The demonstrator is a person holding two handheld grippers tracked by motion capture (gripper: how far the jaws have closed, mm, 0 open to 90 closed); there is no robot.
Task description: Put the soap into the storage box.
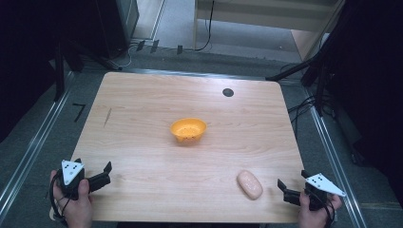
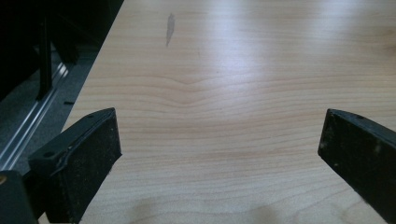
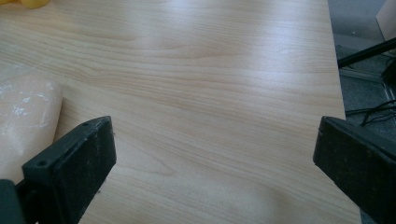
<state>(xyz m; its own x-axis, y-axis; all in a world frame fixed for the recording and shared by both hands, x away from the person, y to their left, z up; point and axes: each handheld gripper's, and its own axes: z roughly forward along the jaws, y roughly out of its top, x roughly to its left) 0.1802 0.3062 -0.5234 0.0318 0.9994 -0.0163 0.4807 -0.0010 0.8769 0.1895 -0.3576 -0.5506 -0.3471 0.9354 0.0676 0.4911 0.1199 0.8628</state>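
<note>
Near edge, both hands at the table's front corners, one gripper each, forearms coming in from below.

Left hand point(image 1: 76, 202) sits at the near-left corner, fingers wrapped round the handle, grey three-cornered plate facing up. Left gripper point(image 1: 92, 166) points forward and a bit inward over the light wood-grain tabletop point(image 1: 142, 123). Jaws spread wide, nothing between them. Left gripper view confirms: bare wood between the two black jaws, a dark smudge mark point(image 2: 170, 28) farther up the board, table's left edge and floor rail beside the left jaw.

Right hand point(image 1: 316, 211) mirrors it at the near-right corner. Right gripper point(image 1: 292, 179) is angled inward, also wide open and empty. It holds nothing and touches nothing.

Nearest thing to it: pale pink oblong bread-like lump point(image 1: 250, 184), lying flat on the table just left of the right gripper, apart from the jaw tips. In the right gripper view the lump point(image 3: 25, 121) sits outside the left jaw, not between the pads; surface looks dusted white.

Mid-table: small orange plastic bowl point(image 1: 188, 130), upright, well apart from the lump and both grippers.

Far side: small black round disc point(image 1: 228, 92) set in the tabletop near the back edge.
</note>
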